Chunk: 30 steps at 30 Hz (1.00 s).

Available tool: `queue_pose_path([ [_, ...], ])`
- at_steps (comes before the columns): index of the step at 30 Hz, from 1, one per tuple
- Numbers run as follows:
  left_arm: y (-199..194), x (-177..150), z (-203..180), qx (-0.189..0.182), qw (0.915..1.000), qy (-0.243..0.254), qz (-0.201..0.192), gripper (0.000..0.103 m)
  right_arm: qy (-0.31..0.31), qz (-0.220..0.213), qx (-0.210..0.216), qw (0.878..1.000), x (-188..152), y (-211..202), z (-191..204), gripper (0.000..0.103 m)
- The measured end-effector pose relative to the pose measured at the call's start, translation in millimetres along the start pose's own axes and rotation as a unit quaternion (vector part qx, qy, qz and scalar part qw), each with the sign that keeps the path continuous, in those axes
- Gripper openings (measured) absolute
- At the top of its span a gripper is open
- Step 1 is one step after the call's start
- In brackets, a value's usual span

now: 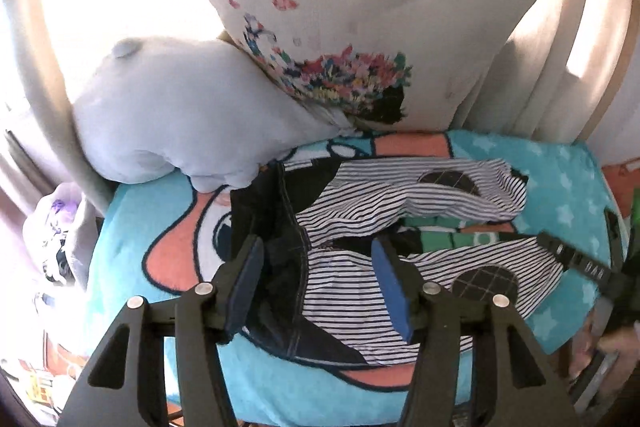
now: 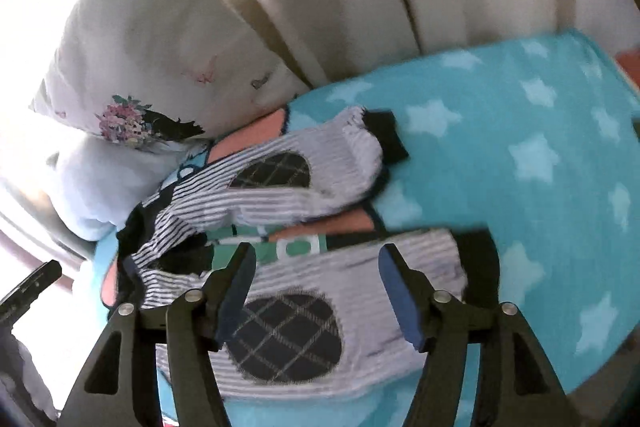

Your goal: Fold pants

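— Across the middle of the bed [image 1: 132, 243], on the turquoise star blanket [image 2: 520, 155], your striped pants [image 1: 360, 291] lie spread out, both legs apart with blanket showing between them.

— And where's the waistband?

— Toward the bed's left edge, the dark band [image 1: 280, 227] sits bunched, near the grey plush cushion [image 1: 172, 115] and the floral pillow [image 1: 360, 39] at the far edge.

— What's your left hand-held gripper doing?

— Your left hand-held gripper [image 1: 316, 283] hovers over the waist end, fingers spread wide, nothing between the blue pads [image 1: 390, 291].

— And the right one?

— Your right hand-held gripper [image 2: 316, 291] is spread open too, empty, poised above the nearer leg, its dark checked knee patch [image 2: 286, 339] lying between the fingers. The farther leg carries a matching patch [image 2: 272, 169]; both leg ends point toward the bed's right edge.
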<state>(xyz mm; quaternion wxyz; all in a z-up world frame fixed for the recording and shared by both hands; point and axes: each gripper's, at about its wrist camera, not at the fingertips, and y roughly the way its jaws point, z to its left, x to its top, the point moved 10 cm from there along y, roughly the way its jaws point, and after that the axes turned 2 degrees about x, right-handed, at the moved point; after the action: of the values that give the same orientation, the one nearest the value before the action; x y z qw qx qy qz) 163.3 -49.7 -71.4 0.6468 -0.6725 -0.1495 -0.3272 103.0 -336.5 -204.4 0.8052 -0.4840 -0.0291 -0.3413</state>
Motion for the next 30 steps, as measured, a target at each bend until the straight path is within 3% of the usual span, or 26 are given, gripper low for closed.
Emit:
queue_pose_path([
  [5,-22.9,-1.1,-4.5,0.016,0.9997,-0.001,-0.02,0.056,-0.038,-0.022,-0.028,0.999,-12.3,-16.0,1.1,0.068],
  [14,-38.7,-4.8,-13.8,0.029,0.9991,0.009,-0.029,0.059,-0.05,-0.032,-0.021,0.998,-24.3,-24.4,9.3,0.07],
  [23,-35.7,-14.7,-13.3,0.04,0.999,0.005,-0.021,0.06,-0.057,-0.017,-0.018,0.998,-31.8,-12.0,8.8,0.07],
  [30,-18.3,-29.7,-7.6,0.034,0.9994,-0.003,0.009,0.06,-0.071,0.004,-0.018,0.997,-39.6,4.0,9.0,0.07],
])
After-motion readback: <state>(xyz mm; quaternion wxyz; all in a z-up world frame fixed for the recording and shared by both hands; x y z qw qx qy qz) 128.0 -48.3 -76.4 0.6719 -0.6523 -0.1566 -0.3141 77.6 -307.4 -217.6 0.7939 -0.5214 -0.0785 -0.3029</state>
